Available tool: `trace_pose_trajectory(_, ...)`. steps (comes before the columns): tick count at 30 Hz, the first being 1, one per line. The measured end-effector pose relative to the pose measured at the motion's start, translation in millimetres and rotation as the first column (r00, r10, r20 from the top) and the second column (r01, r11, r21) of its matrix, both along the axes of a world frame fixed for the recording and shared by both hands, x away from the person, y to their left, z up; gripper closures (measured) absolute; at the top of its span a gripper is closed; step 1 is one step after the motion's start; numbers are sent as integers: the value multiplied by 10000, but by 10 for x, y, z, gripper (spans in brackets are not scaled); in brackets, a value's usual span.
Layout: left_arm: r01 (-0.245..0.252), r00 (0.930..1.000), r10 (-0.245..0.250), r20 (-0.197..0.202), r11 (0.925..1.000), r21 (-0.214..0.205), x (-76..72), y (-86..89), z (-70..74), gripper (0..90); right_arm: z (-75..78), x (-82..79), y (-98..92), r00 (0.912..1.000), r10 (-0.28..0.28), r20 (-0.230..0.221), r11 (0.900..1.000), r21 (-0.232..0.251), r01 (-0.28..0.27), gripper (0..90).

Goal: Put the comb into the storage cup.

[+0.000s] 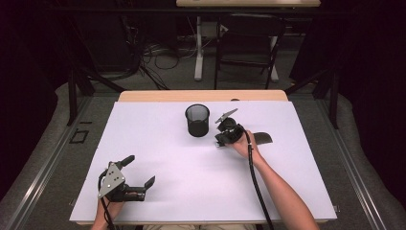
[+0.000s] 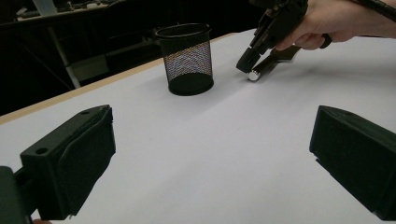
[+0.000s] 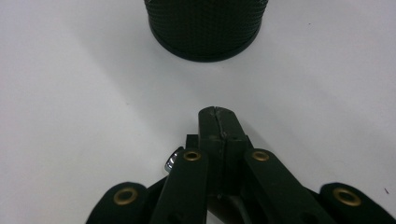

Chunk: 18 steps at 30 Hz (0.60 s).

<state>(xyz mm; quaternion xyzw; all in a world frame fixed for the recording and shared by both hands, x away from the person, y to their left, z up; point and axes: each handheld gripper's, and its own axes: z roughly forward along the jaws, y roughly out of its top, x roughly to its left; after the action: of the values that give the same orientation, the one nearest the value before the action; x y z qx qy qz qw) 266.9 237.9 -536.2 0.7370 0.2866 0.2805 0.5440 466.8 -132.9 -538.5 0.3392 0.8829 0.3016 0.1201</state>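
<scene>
Black mesh is what stands out on this setup: a round wire pen cup [image 1: 197,120] standing upright toward the far middle of the desk [image 1: 191,187], see-through woven sides with a solid rim on top and a solid base ring. The desk top itself is a flat, matte white sheet with a strip of light wood showing along the far edge.

My right hand [image 1: 242,143] is stretched out over the desk, forearm bare and angled in from the bottom right, wrist bent so my right hand-held gripper [image 1: 221,141] tips down at the surface just to the right of the cup, near it but not touching. Its jaws are closed tight together, pad against pad, with the tips right down at the sheet. From the left gripper view I can see a small shiny silver thing [image 2: 253,75] at those tips; in the right gripper view it peeks out beside the jaws [image 3: 173,160]. It's rounded and metallic, but I can't tell if it's actually pinched or just lying against the tips. A thick black cable trails back along my arm.

My left hand-held gripper [image 1: 141,172] sits low near the front left corner, well apart from everything, lying sort of level with the grey three-cornered plate on top. Its jaws are spread wide with nothing between them, chunky black blocks faced with soft-looking padding.
</scene>
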Motion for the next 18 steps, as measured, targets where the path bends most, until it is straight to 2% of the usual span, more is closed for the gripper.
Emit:
trace_pose_trajectory(3, 9, 10000, -9, 2, 10000, -1, 5, 5, -1, 5, 8, -36, 2, 10000, -14, -91, 10000, 1, 14, 900)
trace_pose_trajectory(6, 13, 10000, -13, -17, 10000, 0, 10, -3, -4, 5, 31, -95, -1, 9998, 201, -16, 9996, -173, -201, 900)
trace_pose_trajectory(18, 22, 10000, -21, -80, 9999, 101, 9, -15, -8, 5, 19, -195, -75, 9996, 273, -81, 9996, -81, -274, 900)
